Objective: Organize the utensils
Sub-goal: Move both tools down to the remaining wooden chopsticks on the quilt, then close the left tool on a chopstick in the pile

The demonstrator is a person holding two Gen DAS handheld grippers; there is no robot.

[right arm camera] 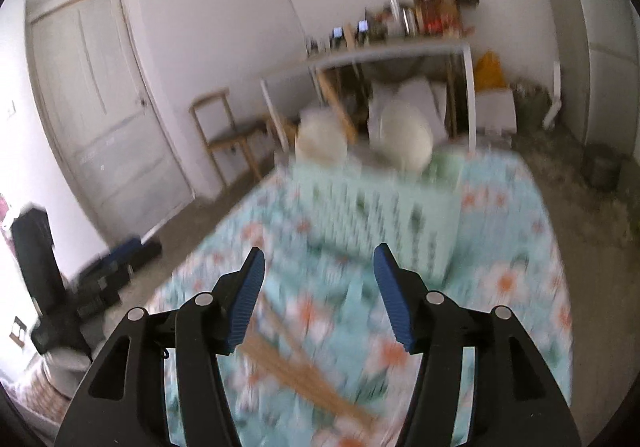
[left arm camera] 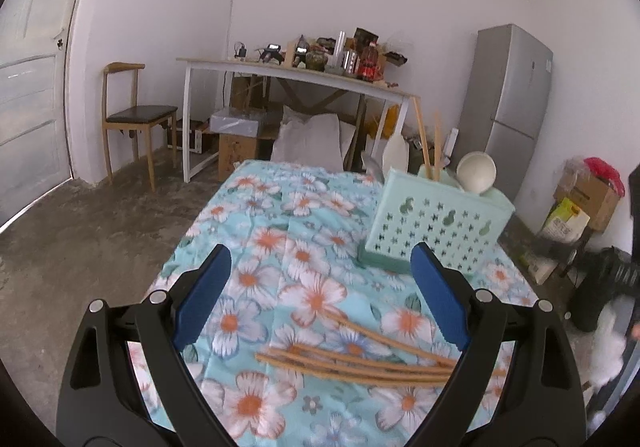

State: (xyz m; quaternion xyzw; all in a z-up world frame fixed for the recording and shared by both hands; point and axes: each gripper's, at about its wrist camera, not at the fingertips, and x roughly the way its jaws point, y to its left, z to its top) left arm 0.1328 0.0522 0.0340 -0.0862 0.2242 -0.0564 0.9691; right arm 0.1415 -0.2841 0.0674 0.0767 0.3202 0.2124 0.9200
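Several wooden chopsticks [left arm camera: 360, 361] lie in a loose bundle on the floral tablecloth [left arm camera: 280, 231], just below and between my left gripper's [left arm camera: 320, 259] open, empty jaws. A mint perforated utensil holder [left arm camera: 436, 223] stands beyond at the right; it holds two upright chopsticks [left arm camera: 430, 147] and a white ladle [left arm camera: 476, 171]. In the blurred right wrist view my right gripper [right arm camera: 318, 261] is open and empty above the chopsticks [right arm camera: 304, 375], with the holder [right arm camera: 384, 211] and white spoons [right arm camera: 406, 145] ahead.
A white desk [left arm camera: 296, 73] loaded with clutter stands against the far wall, with a wooden chair [left arm camera: 132, 115] at its left and a grey fridge [left arm camera: 508, 103] at the right. Boxes and bags [left arm camera: 580, 199] sit right of the table. A door [right arm camera: 100, 95] is at the left.
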